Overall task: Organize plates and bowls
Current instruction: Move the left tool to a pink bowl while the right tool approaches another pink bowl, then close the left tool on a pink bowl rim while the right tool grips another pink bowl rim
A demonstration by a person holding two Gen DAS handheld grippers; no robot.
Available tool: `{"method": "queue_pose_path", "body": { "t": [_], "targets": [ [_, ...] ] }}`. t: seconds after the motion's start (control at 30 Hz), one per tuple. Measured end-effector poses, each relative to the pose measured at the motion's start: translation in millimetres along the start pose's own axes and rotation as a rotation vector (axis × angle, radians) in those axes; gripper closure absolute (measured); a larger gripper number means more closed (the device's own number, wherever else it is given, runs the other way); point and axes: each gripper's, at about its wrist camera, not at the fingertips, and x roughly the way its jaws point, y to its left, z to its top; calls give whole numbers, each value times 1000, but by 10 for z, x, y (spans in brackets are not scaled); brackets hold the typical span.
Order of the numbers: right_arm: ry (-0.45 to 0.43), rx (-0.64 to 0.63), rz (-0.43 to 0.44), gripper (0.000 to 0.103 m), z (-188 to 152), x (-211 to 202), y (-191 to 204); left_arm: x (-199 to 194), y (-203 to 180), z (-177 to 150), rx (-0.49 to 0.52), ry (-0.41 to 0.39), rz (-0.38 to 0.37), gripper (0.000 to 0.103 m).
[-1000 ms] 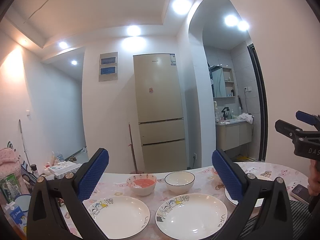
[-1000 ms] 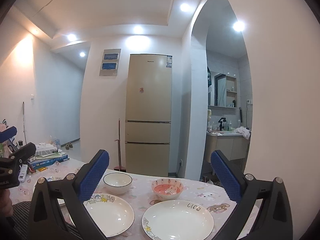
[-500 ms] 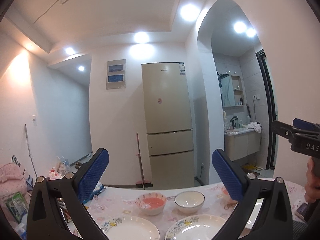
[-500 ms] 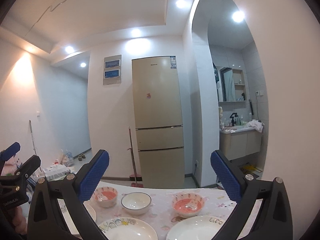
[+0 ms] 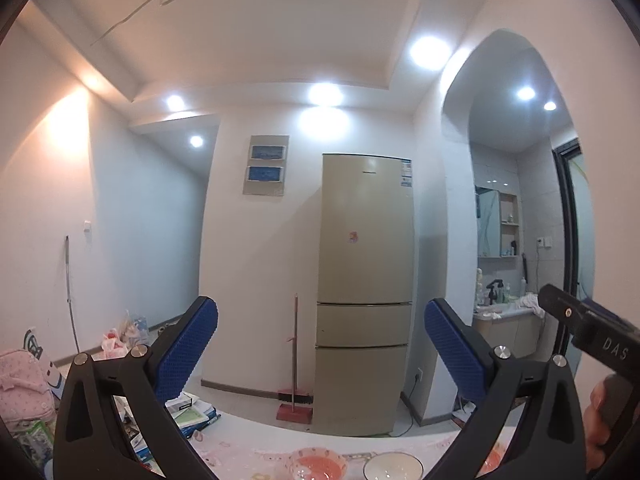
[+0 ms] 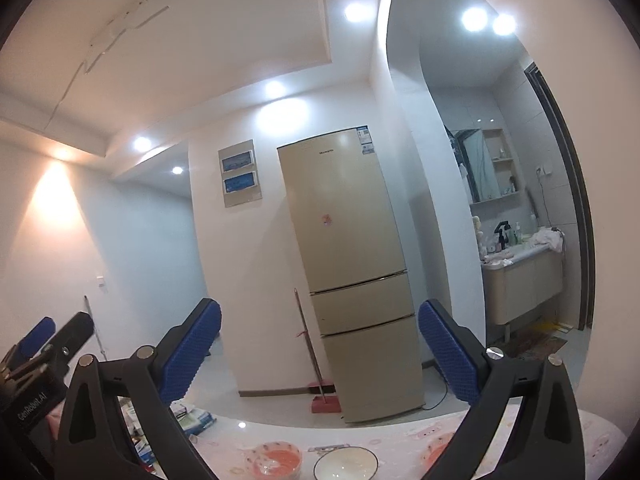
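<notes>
Both grippers are raised and point at the room's far wall, high above the table. My left gripper (image 5: 320,344) is open with nothing between its blue pads. My right gripper (image 6: 320,344) is open and empty too. At the bottom edge of the left wrist view sit a pink-lined bowl (image 5: 318,465) and a white dark-rimmed bowl (image 5: 393,469). The right wrist view shows the pink-lined bowl (image 6: 277,459), the white bowl (image 6: 346,465) and part of a second pink bowl (image 6: 440,449) behind a finger. The plates are out of view.
The table has a pink patterned cloth (image 6: 404,436). Books and boxes (image 5: 192,414) crowd its left side, with a pink bag (image 5: 22,386) at far left. A tall beige fridge (image 5: 364,292) and a broom (image 5: 295,360) stand behind. The other gripper's body (image 5: 592,332) shows at right.
Both grippers have tilted upward over the second. The plates have dropped out of view and only the bowls remain at the bottom edge. Both stay open.
</notes>
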Motion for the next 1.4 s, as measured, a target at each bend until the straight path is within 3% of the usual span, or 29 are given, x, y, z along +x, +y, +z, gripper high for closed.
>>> {"method": "queue_pose_path", "body": {
  "t": [0.07, 0.13, 0.2, 0.27, 0.37, 0.47, 0.63, 0.8, 1.0, 1.13, 1.17, 1.27, 1.4],
  "targets": [
    [-49, -47, -93, 4, -47, 97, 97, 176, 86, -26, -18, 30, 20, 0],
    [-54, -42, -61, 4, -98, 188, 141, 297, 204, -107, -58, 62, 34, 0],
    [-4, -15, -13, 4, -120, 375, 165, 402, 277, -194, -64, 76, 42, 0],
    [50, -9, -17, 4, -151, 606, 217, 545, 304, -284, -28, 105, 59, 0],
    [108, 22, -3, 4, -316, 899, 237, 790, 349, -495, -7, 182, 22, 0],
    [180, 51, 6, 4, -632, 1216, 226, 1017, 436, -742, -19, 248, 42, 0],
    [308, 26, -68, 4, -1094, 1870, 239, 1428, 542, -1078, -33, 366, 70, 0],
    [502, 13, 10, 4, -1618, 2417, 280, 1801, 501, -1455, -11, 516, 68, 1],
    [659, 42, 52, 22, -2115, 2758, 242, 2133, 542, -1877, -76, 665, 16, 20],
    [745, 11, 94, 34, -2420, 2852, 304, 2265, 626, -2120, -157, 752, 33, 60],
    [766, 0, 99, 37, -2484, 2882, 316, 2311, 626, -2177, -170, 786, 27, 64],
    [852, -11, 118, 48, -2734, 2978, 336, 2416, 634, -2366, -183, 882, -10, 69],
    [947, -22, 132, 53, -3022, 3051, 370, 2499, 586, -2551, -164, 974, -9, 70]
  ]
}}
